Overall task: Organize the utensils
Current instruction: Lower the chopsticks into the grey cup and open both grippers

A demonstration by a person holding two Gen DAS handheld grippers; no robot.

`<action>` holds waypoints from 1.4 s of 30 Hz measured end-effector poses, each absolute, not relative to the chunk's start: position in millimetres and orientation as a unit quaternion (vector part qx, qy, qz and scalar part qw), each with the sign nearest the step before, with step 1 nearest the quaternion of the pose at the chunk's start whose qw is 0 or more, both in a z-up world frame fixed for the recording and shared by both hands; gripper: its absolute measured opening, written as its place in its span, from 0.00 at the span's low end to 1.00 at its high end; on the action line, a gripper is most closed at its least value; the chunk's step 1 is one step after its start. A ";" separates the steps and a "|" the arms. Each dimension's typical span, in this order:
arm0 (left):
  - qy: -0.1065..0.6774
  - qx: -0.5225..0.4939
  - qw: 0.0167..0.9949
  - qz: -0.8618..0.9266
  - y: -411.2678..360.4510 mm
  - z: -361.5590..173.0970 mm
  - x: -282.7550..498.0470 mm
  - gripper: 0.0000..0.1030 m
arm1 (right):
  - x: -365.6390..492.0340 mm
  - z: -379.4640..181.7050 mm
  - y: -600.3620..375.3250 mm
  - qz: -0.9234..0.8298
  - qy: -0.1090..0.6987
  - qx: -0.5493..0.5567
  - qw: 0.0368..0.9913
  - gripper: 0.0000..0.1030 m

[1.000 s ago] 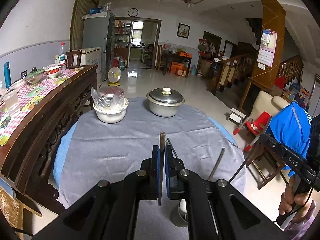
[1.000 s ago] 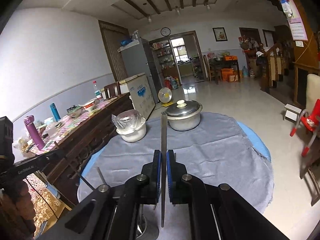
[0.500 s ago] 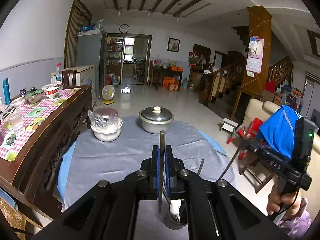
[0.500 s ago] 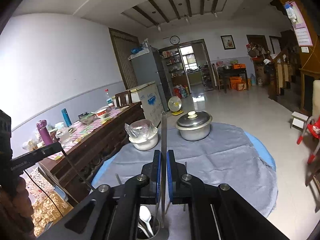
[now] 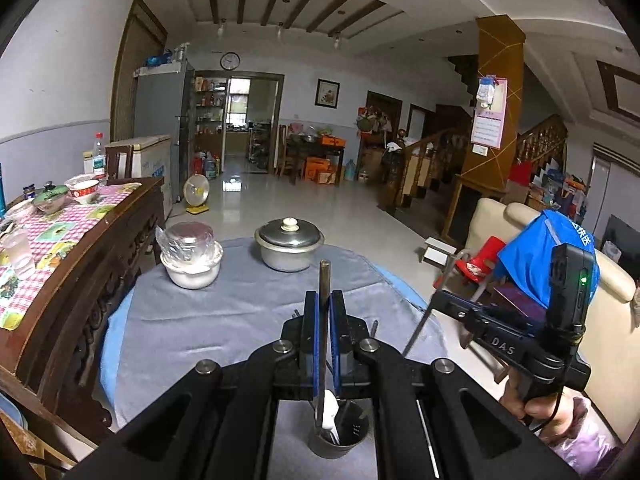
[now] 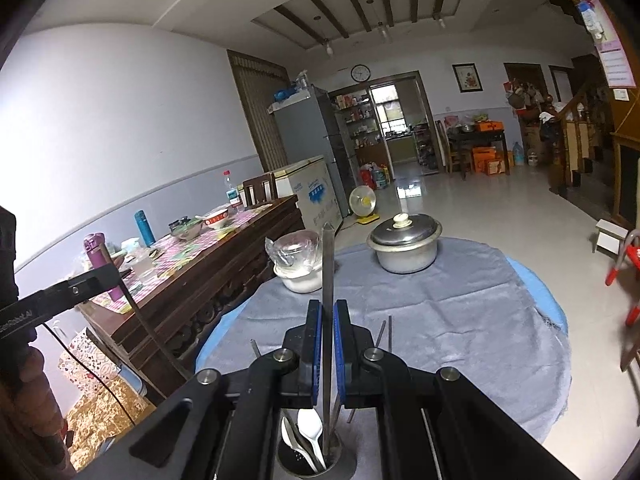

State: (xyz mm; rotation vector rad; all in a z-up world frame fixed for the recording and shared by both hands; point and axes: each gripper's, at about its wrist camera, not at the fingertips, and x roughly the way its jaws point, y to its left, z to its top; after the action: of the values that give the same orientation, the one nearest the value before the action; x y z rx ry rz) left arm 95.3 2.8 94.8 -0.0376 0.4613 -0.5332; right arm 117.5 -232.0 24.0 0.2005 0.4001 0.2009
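While both tongs point slightly downward over the round tabletop [image 5: 224, 320], each is clamped tight on a thin metal stick. The left tongs [image 5: 325, 336] pinch a dark chopstick [image 5: 325, 280] that stands nearly upright between the blue pads, its top above the fingertips and its lower end reaching down to a dark cup [image 5: 338, 440] close below the camera. A white spoon [image 5: 330, 408] and other utensils stand in that cup.

Seen from the right wrist, the right tongs [image 6: 327, 340] grip a second stick [image 6: 327, 264], also near vertical, whose lower end goes into the same cup [image 6: 316, 466], beside two white spoons [image 6: 310, 426]. Loose chopsticks [image 6: 386, 330] lie on the grey cloth [image 6: 460, 320] just past the fingers.

In the left view the right tool shows at the right edge, held by a hand [image 5: 536, 404] wrapped round its grip, the tool roughly level and aimed inward toward the cup. In the right view the left tool enters from the left edge, likewise aimed inward, a hand [image 6: 28, 380] below it.

Farther back on the cloth sit a lidded pot [image 5: 289, 244] and a wrapped white bowl [image 5: 191, 256], well apart from the cup.
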 end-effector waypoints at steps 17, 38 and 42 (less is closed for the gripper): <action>0.280 -0.015 0.922 -0.268 -25.1 66.4 113.4 0.05 | 126.4 0.1 -220.7 0.106 0.233 0.103 0.961 0.06; 0.324 -0.052 0.906 -0.269 -14.5 42.3 130.5 0.05 | 135.5 -20.2 -222.3 0.095 0.265 0.119 0.952 0.06; 0.331 -0.054 0.903 -0.270 -14.5 37.9 135.6 0.05 | 137.6 -23.3 -222.4 0.095 0.270 0.122 0.950 0.06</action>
State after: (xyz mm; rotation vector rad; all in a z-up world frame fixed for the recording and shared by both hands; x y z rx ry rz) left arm 135.6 -14.5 37.9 -0.1126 0.6834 -0.5583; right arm 137.6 -222.4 -23.3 0.2473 0.5494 0.1931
